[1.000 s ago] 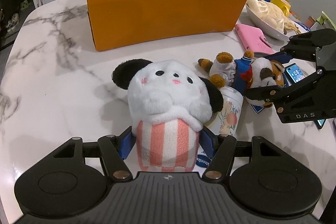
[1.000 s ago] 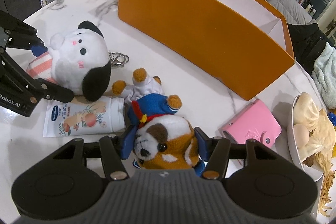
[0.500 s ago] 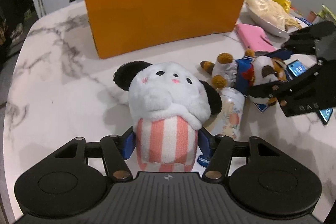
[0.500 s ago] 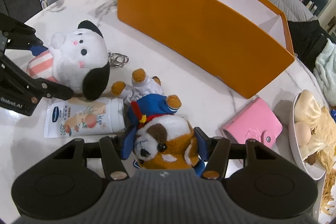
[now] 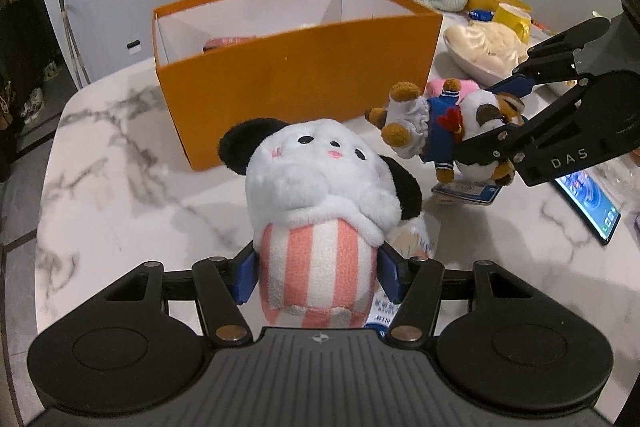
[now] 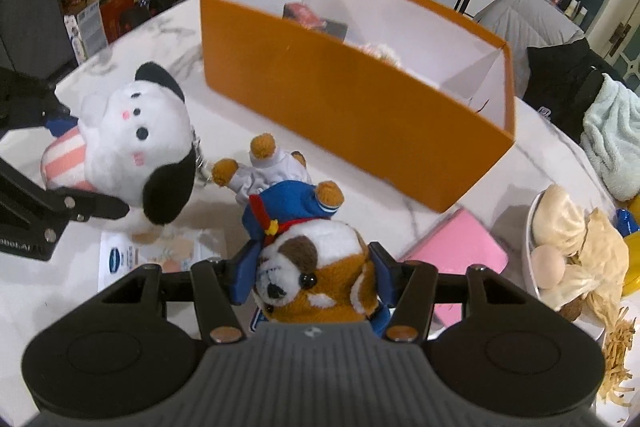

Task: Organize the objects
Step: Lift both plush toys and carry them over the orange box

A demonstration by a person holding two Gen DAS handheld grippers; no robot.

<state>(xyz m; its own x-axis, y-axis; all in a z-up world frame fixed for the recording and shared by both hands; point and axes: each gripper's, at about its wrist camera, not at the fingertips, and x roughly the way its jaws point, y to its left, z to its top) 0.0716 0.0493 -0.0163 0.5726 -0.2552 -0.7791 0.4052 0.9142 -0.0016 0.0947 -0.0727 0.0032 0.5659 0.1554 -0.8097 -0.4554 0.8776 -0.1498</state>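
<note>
My left gripper [image 5: 318, 277] is shut on the striped base of a white plush with black ears [image 5: 320, 183], held just above the marble table [image 5: 120, 167]. The same plush [image 6: 132, 139] shows at the left of the right wrist view, pinched by the left gripper's black fingers [image 6: 92, 205]. My right gripper [image 6: 312, 275] is shut on the head of a brown-and-white dog plush in a blue sailor suit [image 6: 304, 227]. That dog plush [image 5: 448, 123] hangs off the table in the right gripper [image 5: 508, 115]. An open orange box [image 5: 296, 75] with white inner walls stands behind both.
A lotion tube [image 6: 160, 255] lies flat under the plushes. A pink wallet [image 6: 460, 251] lies right of the dog, a bowl of food [image 6: 576, 247] beyond it, and a lit phone [image 5: 588, 203] at the right. Things lie inside the box [image 6: 316, 17].
Both grippers have risen, lifting the white plush and the dog plush off the table. The box interior now shows in both views. The left jaws closed tighter on the striped base.
</note>
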